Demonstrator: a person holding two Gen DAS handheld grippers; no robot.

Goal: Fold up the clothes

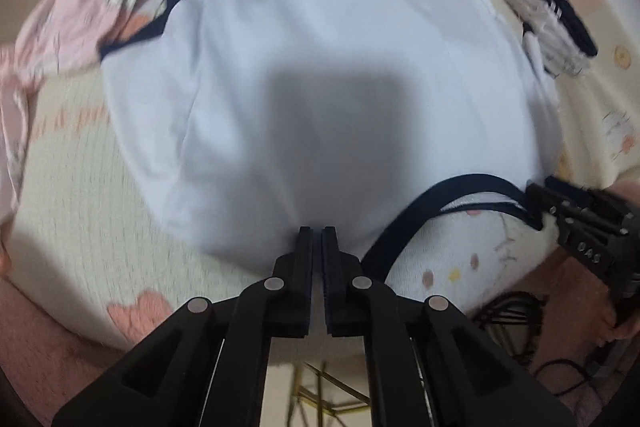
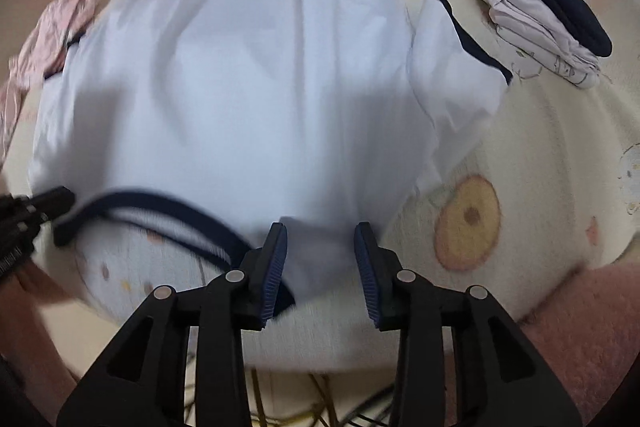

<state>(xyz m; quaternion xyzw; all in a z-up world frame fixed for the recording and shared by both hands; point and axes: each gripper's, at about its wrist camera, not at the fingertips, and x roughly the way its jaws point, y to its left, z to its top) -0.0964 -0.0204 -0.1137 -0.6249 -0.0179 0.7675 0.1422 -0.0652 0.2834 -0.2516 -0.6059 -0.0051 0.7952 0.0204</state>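
At six o'clock on the patterned bedsheet, the white shirt was pinched by the closed left gripper and straddled by the wide-open right gripper, apparently spread for folding.

Place: a home, most likely a bedroom.
Bed: a soft bed spread with a cream and pink quilted cover printed with cartoon cats, peaches and doughnuts.
Laundry: a white shirt lies spread out, a small stack of folded clothes sits near it, and a crumpled pink garment lies to the side.
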